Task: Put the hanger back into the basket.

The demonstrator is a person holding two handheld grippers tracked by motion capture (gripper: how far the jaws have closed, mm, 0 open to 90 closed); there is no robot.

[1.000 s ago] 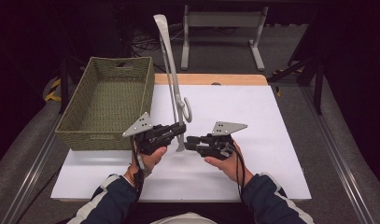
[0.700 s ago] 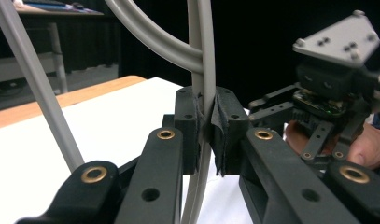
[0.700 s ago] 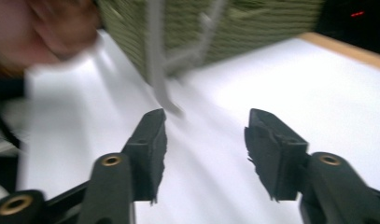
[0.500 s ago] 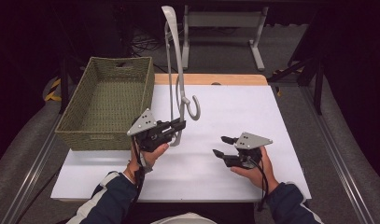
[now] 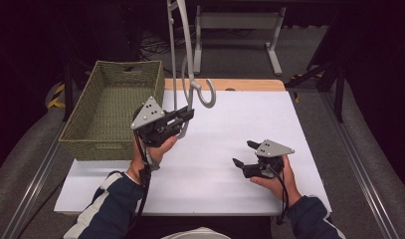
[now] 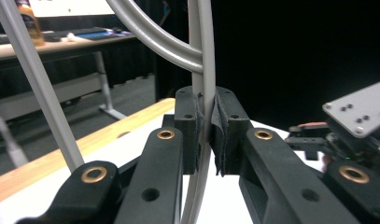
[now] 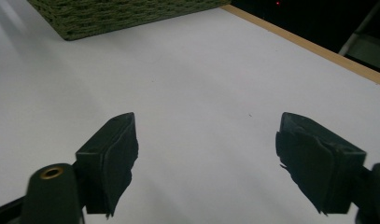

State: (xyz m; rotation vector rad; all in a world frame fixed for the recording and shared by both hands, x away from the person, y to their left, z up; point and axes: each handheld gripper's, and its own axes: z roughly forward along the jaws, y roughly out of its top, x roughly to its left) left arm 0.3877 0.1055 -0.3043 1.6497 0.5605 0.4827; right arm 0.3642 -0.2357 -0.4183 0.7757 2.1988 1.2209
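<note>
Even overhead light falls on the white rectangular tabletop (image 5: 225,149), which reads bright without glare, while the room around it sinks into near black. Shadows beneath the hands are faint and soft. The near black jaws at the bottom of both gripper views are slightly blurred.

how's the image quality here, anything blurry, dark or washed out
High view: the white table is evenly lit, the surroundings fall to black, the hanger is cut off at the top edge. Left gripper view: the near tool arms look soft, the right background is black. Right gripper view: the basket is slightly blurred, and the table looks washed out at the upper left.
</note>
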